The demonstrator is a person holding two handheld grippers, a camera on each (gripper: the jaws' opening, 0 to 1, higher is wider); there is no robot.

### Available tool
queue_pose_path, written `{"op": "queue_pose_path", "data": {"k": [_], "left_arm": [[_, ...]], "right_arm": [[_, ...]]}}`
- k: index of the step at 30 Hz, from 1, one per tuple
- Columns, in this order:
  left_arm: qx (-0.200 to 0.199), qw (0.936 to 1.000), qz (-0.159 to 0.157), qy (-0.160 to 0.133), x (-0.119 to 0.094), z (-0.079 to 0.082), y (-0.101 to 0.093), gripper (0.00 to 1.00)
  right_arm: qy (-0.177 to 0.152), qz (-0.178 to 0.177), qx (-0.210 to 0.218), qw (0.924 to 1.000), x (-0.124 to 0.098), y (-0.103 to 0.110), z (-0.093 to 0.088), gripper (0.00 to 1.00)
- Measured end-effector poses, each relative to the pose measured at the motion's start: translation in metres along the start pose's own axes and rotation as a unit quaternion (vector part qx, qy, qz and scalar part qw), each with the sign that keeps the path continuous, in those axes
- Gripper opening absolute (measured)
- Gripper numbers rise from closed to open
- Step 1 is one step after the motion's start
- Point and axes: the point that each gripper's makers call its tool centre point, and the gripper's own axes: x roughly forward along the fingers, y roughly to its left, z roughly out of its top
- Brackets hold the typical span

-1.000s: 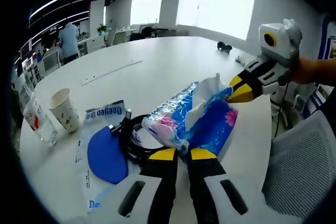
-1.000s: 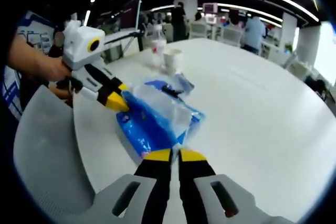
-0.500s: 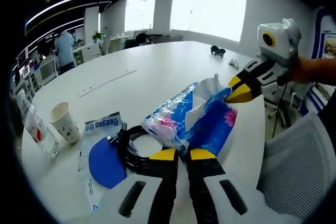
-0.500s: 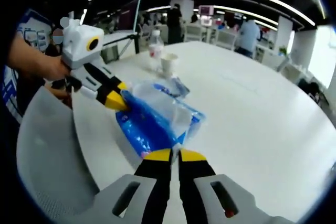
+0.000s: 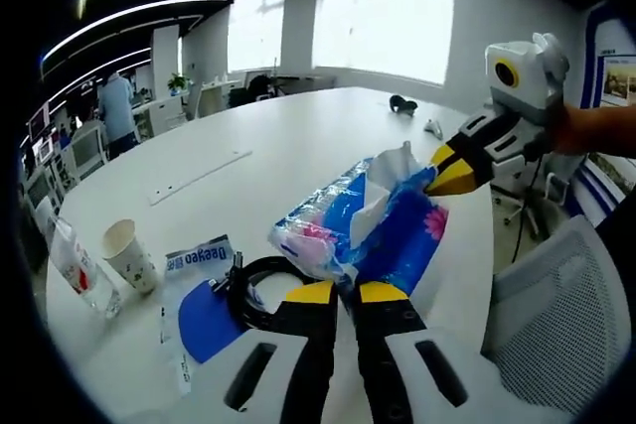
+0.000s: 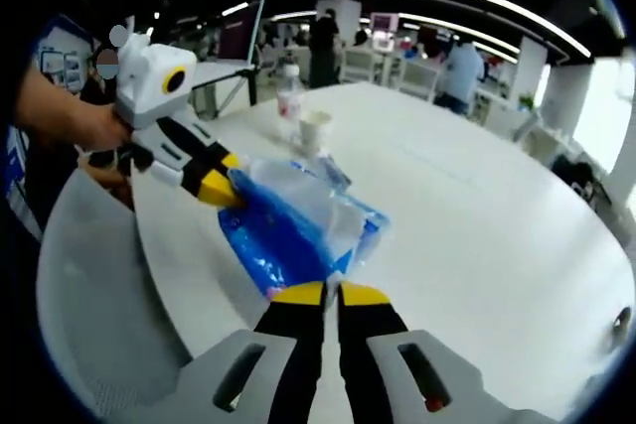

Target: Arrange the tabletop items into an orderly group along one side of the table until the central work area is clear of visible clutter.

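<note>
A blue plastic tissue pack (image 5: 393, 237) with a white tissue sticking out of its top hangs between my two grippers. My left gripper (image 5: 344, 291) is shut on its near end. My right gripper (image 5: 449, 176) comes in from the right, shut on the far end. In the right gripper view, the same tissue pack (image 6: 283, 240) is pinched by my right gripper (image 6: 323, 293) in front and by my left gripper (image 6: 221, 189) from the left. On the table (image 5: 328, 136) lie a black cable coil (image 5: 246, 295) and a blue-and-white Deegoo bag (image 5: 197, 317).
A paper cup (image 5: 129, 253) and a water bottle (image 5: 79, 267) stand at the table's left edge; both cup (image 6: 315, 131) and bottle (image 6: 289, 96) sit behind the pack. A white strip (image 5: 199, 162) and small dark objects (image 5: 402, 102) lie farther out. A grey mesh chair (image 5: 556, 325) is beside the table.
Both grippers stay shut on the tissue pack. The views have shifted: the cup, bottle and bag now sit lower and smaller, and more of the table shows.
</note>
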Motion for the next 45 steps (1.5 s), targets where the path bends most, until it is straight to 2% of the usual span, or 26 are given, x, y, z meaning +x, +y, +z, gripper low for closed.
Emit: {"op": "queue_pose_path", "data": {"k": [5,10,15,24,34,39,45], "left_arm": [[0.005,0.9999,-0.003,-0.010,-0.005,0.007,0.000,0.04],[0.015,0.9998,-0.008,-0.012,-0.007,0.009,-0.002,0.04],[0.038,0.9991,-0.015,-0.013,-0.007,0.012,-0.007,0.03],[0.046,0.9983,-0.032,-0.018,0.001,0.013,-0.014,0.03],[0.041,0.9986,-0.017,-0.027,0.009,0.027,-0.005,0.03],[0.036,0.9990,-0.003,-0.027,0.020,0.033,-0.005,0.03],[0.030,0.9991,0.014,-0.025,0.039,0.048,-0.006,0.03]], "right_arm": [[-0.003,-0.013,-0.001,0.9999,-0.005,-0.001,0.009,0.00],[-0.001,-0.025,-0.012,0.9996,-0.009,0.002,0.010,0.00],[0.000,-0.041,0.000,0.9992,-0.014,0.005,0.006,0.00],[0.006,-0.057,0.006,0.9983,-0.020,0.001,0.001,0.00],[-0.007,-0.051,0.002,0.9986,-0.019,-0.016,0.009,0.00],[-0.008,-0.039,-0.021,0.9990,-0.018,-0.027,0.009,0.00],[-0.009,-0.023,-0.028,0.9993,-0.018,-0.055,0.005,0.00]]}}
